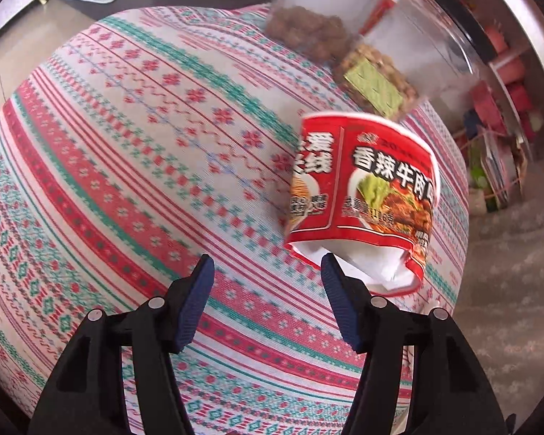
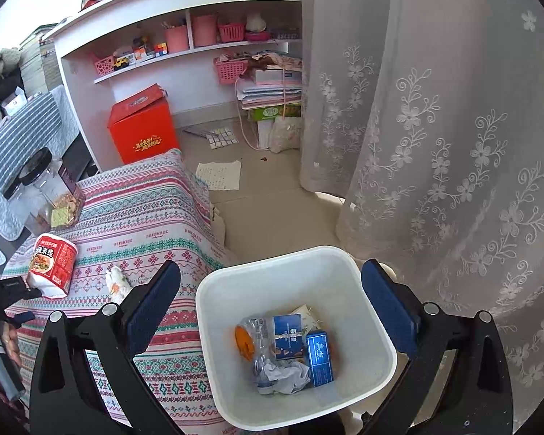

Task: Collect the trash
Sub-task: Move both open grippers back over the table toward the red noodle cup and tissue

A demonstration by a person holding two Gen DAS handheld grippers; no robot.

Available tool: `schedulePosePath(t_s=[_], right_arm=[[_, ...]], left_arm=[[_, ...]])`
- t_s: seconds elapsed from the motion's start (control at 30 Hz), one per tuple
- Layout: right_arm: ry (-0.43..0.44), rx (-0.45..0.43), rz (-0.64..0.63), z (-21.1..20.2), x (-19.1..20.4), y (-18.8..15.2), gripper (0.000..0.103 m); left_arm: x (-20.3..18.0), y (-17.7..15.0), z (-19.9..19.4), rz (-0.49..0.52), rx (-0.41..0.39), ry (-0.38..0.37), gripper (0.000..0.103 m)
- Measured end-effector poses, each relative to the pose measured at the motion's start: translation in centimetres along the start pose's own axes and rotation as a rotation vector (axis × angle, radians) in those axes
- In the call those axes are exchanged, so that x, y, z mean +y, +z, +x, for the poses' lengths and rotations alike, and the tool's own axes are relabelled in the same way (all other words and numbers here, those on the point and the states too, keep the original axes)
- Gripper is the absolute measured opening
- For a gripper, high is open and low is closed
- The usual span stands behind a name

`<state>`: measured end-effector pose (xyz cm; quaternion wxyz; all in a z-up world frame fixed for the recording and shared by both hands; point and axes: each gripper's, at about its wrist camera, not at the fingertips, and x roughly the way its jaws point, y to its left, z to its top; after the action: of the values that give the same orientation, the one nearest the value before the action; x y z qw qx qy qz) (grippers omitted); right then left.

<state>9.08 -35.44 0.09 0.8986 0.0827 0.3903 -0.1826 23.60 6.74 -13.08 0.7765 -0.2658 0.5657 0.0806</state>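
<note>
A worktop (image 2: 156, 217) is covered with a cloth of red, green and white stripes, and the word "HANDMADE" is printed along its edge. A white bin (image 2: 293, 290) is seen beside the worktop. Blue boxes (image 2: 317, 360), a clear bottle (image 2: 259, 340) and crumpled paper (image 2: 286, 377) are held in it. A red noodle cup (image 1: 359, 195) is lying on its side on the cloth, with Chinese writing on its label. Two clear jars (image 1: 362, 58) of snacks are seen behind it.

The left tongs (image 1: 268, 279) are pointed steeply down at the cloth. They are partly open and nothing is held. One finger (image 1: 339, 301) is just beside the cup's open end. The right tongs (image 2: 272, 304) are held wide open above the bin, with nothing gripped.
</note>
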Motion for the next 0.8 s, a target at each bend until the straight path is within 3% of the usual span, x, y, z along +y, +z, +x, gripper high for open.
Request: schedulePosePath(t_s=[0.03, 0.17, 0.27, 0.43, 0.8], right_arm=[[0.004, 0.004, -0.008, 0.1, 0.4, 0.0, 0.096], [0.024, 0.018, -0.037, 0.5, 1.8, -0.1, 0.096], [0.042, 0.026, -0.06, 0.7, 2.9, -0.2, 0.096], [0.052, 0.047, -0.082, 1.1, 3.6, -0.2, 0.096], [0.062, 0.104, -0.107, 2.7, 4.7, -0.8, 0.096]], left_arm=[[0.4, 0.1, -0.5, -0.001, -0.016, -0.005, 0.073], [0.4, -0.8, -2.3, 0.025, -0.081, -0.099, 0.091], [-1.4, -2.6, -3.0, 0.109, -0.124, -0.144, 0.096], [-5.4, -4.0, -2.3, 0.331, -0.21, -0.05, 0.096], [-6.5, -2.0, 0.9, 0.355, -0.203, -0.081, 0.096]])
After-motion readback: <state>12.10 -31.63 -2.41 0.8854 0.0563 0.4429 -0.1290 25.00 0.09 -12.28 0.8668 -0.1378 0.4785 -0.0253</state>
